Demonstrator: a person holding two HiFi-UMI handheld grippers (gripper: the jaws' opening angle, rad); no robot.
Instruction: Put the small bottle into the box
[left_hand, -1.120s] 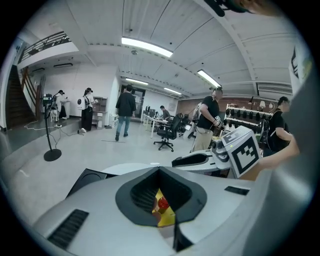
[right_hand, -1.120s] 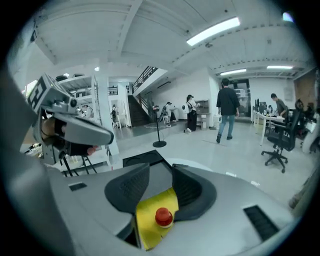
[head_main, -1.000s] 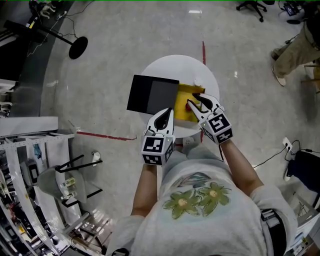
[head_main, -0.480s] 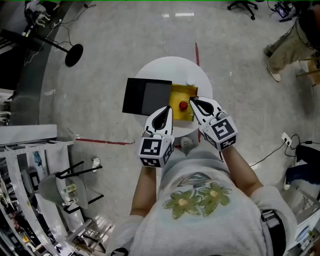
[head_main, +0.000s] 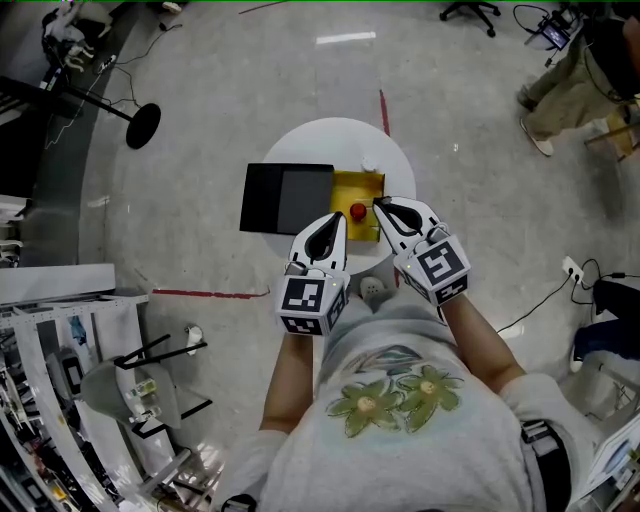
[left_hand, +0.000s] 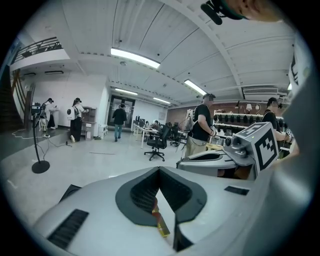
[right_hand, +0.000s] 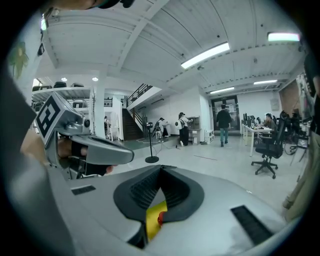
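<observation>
The box (head_main: 368, 186) is yellow, and the panel (head_main: 288, 198) is black and grey. The bottle (head_main: 357, 211) shows red; the table (head_main: 320, 140) is white.

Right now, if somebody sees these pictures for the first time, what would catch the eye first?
The bright yellow box on the round white table stands out first, with the red top of a small bottle inside it and a black lid open beside it. Next come the two white claws, left claw and right claw, both shut and empty, at the box's near side.
</observation>
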